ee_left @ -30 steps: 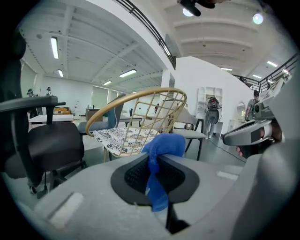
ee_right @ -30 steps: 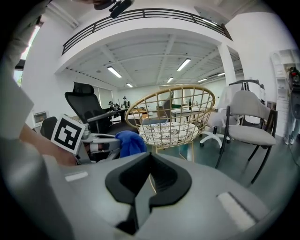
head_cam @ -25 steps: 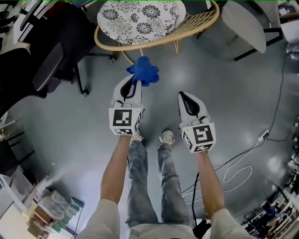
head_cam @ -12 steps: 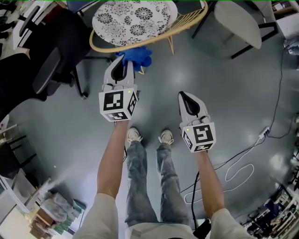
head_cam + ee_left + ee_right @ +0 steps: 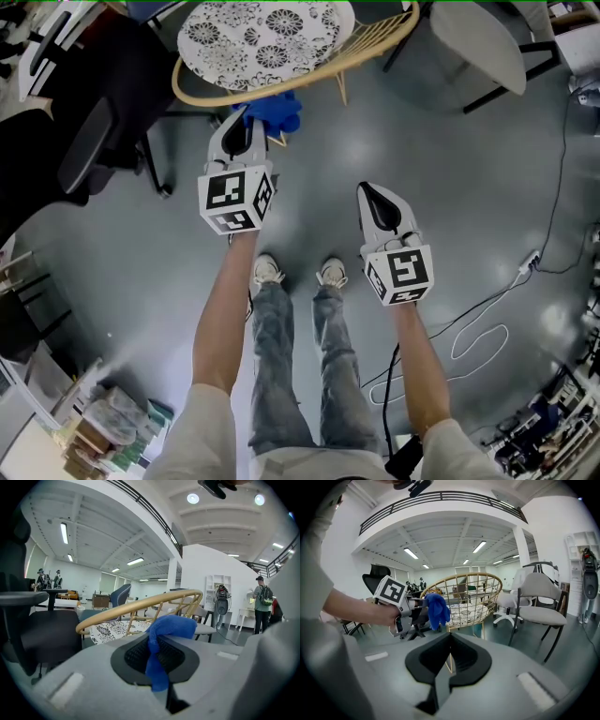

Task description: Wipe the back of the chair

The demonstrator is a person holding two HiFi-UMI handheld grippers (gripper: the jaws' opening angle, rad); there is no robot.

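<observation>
**Blue cloth held up by the wicker chair**

A wide grey floor [image 5: 487, 187] is seen from above, with the person's legs and shoes in the middle. At the top stands a round wicker chair [image 5: 380, 47], and a white patterned cushion [image 5: 267, 33] is laid on its seat. A black office chair [image 5: 89, 141] is parked at the left. A grey chair [image 5: 478, 42] is placed at the top right.

The left gripper [image 5: 244, 127] is raised toward the curved back of the wicker chair. Its jaws are closed tight on a blue cloth [image 5: 274, 111]. In the left gripper view the cloth [image 5: 168, 627] is pinched between the pads, and its loose end is bunched up above the tips. The cloth is held just beside the wooden rim of the chair back, on the outside. It cannot be told if the cloth and the rim are touching.

The right gripper [image 5: 375, 199] is held lower down, well apart from the chair, above the floor. Its jaws are pressed together and nothing is caught between them.

A thin white cable [image 5: 478, 337] is looped on the floor at the lower right.
</observation>
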